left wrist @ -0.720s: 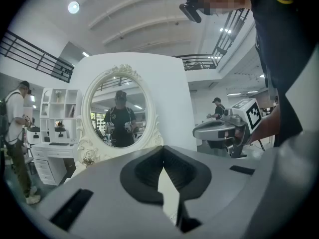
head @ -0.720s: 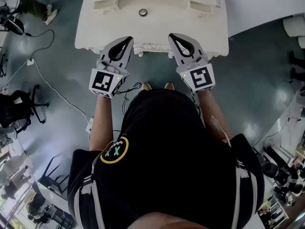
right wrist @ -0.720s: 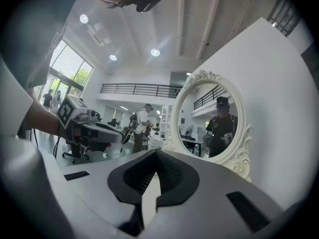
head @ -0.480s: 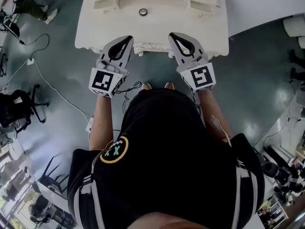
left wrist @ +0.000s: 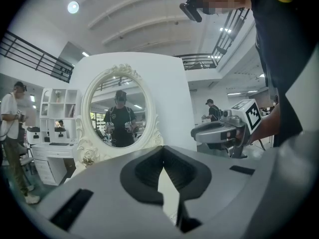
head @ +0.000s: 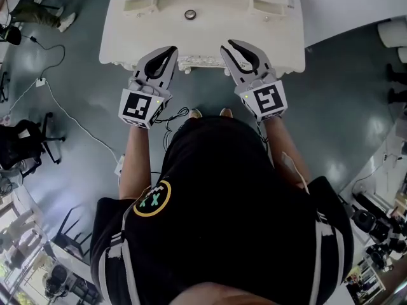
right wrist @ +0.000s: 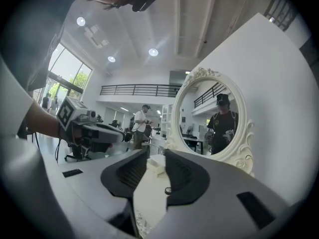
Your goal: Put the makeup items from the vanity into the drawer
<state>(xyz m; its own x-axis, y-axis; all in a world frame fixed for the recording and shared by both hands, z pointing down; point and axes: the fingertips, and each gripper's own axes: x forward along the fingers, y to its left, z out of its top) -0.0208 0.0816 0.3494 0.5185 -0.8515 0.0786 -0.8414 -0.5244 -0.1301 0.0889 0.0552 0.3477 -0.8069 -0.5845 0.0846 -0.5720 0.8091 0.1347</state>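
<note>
Overhead, the person stands at the near side of the cream vanity (head: 127,40) with a gripper in each hand. Both grippers are level with each other, just above its carved front edge (head: 202,63).

Left gripper (head: 172,50): the jaws are together and the tips meet. Only a thin wedge of light shows below the tips, and nothing lies between the pads.

Right gripper (head: 225,45): the jaws stand slightly apart, leaving a narrow gap along the pads. Nothing is clasped, and neither pad presses on anything.

A small round, dark-rimmed item (head: 189,14) lies on the vanity top at its far middle. It sits between two raised side trays, the left tray (head: 141,6) and the right tray (head: 267,8), and is well apart from both grippers. In the right gripper view it shows through the gap between the jaws, far beyond the pads.

An oval mirror (left wrist: 118,111) in an ornate white frame stands at the far side of the vanity. It reflects the person holding both grippers.
</note>
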